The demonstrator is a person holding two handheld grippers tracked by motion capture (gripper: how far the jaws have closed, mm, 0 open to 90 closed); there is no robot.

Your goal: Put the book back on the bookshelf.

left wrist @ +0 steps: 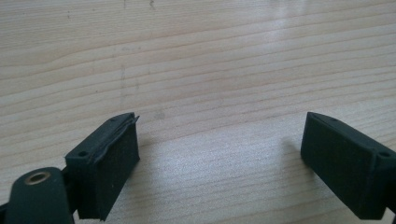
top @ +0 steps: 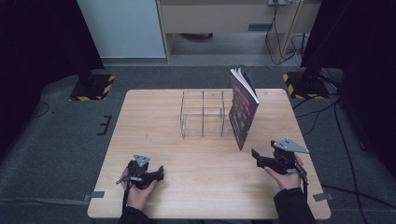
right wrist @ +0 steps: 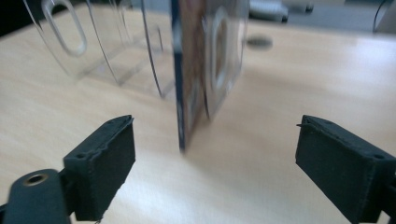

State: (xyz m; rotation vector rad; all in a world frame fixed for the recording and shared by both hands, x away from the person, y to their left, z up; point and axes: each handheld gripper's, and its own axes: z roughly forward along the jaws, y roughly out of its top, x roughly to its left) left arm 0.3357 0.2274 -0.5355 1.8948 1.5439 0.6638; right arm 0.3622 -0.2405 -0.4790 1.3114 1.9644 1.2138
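- The book [top: 243, 109] stands on edge right of centre in the high view, leaning on the clear rack [top: 203, 113].
- The right gripper [top: 259, 157], jaws wide and empty, faces its near edge [right wrist: 183, 93]; the picture is blurred, so alignment is uncertain.
- A good grasp would centre the jaws on the edge before closing.
- The left gripper [top: 159, 173] rests released at lower left over bare table [left wrist: 210, 70].

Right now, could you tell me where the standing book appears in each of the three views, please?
High view: the book stands upright right of centre, against the clear rack's right end.
Left gripper view: not in it; bare wooden table ahead.
Right gripper view: centre, edge-on, ahead of the open jaws.
Shared landmark: the clear rack beside the book.
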